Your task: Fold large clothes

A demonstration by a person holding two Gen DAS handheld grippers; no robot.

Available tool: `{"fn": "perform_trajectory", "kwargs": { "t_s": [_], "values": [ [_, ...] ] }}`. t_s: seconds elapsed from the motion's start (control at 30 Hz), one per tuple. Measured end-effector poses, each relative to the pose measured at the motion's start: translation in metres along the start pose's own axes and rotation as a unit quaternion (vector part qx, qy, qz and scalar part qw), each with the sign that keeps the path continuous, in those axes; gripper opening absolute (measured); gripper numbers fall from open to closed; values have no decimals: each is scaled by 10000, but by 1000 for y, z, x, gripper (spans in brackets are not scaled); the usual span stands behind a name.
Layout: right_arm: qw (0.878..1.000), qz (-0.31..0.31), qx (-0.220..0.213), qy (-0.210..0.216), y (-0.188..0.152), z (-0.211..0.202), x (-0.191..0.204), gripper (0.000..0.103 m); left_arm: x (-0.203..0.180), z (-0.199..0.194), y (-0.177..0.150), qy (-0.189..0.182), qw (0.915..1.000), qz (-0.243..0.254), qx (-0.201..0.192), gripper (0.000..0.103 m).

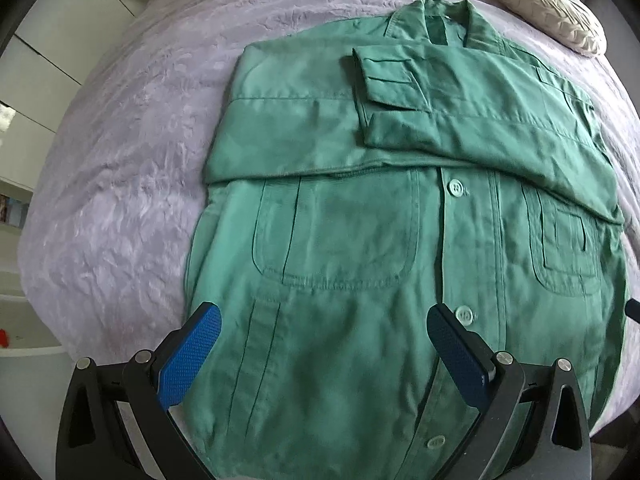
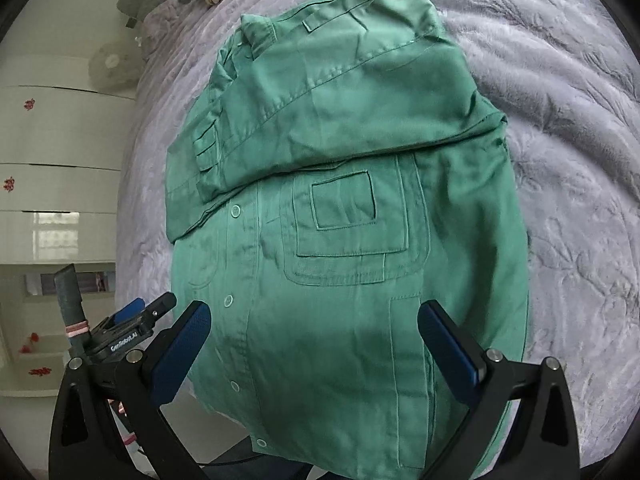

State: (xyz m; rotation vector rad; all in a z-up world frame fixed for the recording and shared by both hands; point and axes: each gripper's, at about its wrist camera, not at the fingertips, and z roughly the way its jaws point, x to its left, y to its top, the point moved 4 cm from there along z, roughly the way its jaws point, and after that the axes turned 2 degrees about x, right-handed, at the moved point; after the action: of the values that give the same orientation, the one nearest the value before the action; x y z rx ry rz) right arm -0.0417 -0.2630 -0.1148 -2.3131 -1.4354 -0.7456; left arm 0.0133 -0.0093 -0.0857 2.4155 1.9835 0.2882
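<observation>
A large green button-up jacket (image 1: 360, 240) lies front up on a lilac bedspread (image 1: 120, 184), both sleeves folded across its chest. My left gripper (image 1: 324, 332) is open and empty, hovering over the jacket's lower left part near the hem. In the right wrist view the same jacket (image 2: 344, 216) fills the middle, its hem hanging over the bed's near edge. My right gripper (image 2: 314, 334) is open and empty above the lower right part. The left gripper (image 2: 136, 320) shows at the lower left of that view.
A cream ruffled pillow (image 1: 540, 4) lies at the head of the bed, right of the collar. White drawers (image 2: 52, 152) and a fan (image 2: 112, 66) stand left of the bed. The bedspread (image 2: 568, 160) spreads wide on both sides of the jacket.
</observation>
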Motion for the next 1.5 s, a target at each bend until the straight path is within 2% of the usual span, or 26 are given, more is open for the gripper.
{"fn": "perform_trajectory", "kwargs": {
  "t_s": [0.13, 0.3, 0.47, 0.8, 0.93, 1.07, 1.13, 1.23, 1.3, 1.4, 1.5],
  "values": [
    [9998, 91, -116, 135, -5, -1, 1, 103, 2, -4, -7, -31, 10000, -8, 19, 103],
    [9991, 291, 19, 321, -14, 4, 1, 103, 8, -7, -15, -86, 9999, 61, -32, 103],
    [9977, 505, -71, 448, -31, 6, 3, 103, 21, -4, -32, -206, 9997, 131, -74, 103],
    [9975, 610, -127, 347, -94, 20, 3, 103, 59, 22, -88, -418, 9989, 188, 38, 103],
    [9960, 748, -447, 211, -118, 3, -10, 103, 87, 29, -109, -486, 9988, 66, 66, 103],
    [9906, 942, -993, 37, -133, -29, -34, 103, 116, 44, -122, -557, 9982, -145, 161, 103],
    [9867, 1082, -1203, -176, -140, -41, -52, 103, 126, 55, -128, -716, 9968, -238, 280, 103],
    [9806, 1400, -1322, -354, -152, -47, -84, 103, 131, 72, -135, -1204, 9906, -338, 554, 103],
    [9793, 1610, -1202, -238, -159, -38, -101, 103, 129, 79, -140, -1496, 9858, -350, 685, 103],
    [9787, 1866, -837, 163, -171, -15, -117, 103, 120, 87, -147, -1871, 9778, -258, 908, 103],
    [9805, 1840, -625, 286, -179, 2, -115, 103, 110, 91, -153, -1818, 9789, 19, 929, 103]
  ]
}}
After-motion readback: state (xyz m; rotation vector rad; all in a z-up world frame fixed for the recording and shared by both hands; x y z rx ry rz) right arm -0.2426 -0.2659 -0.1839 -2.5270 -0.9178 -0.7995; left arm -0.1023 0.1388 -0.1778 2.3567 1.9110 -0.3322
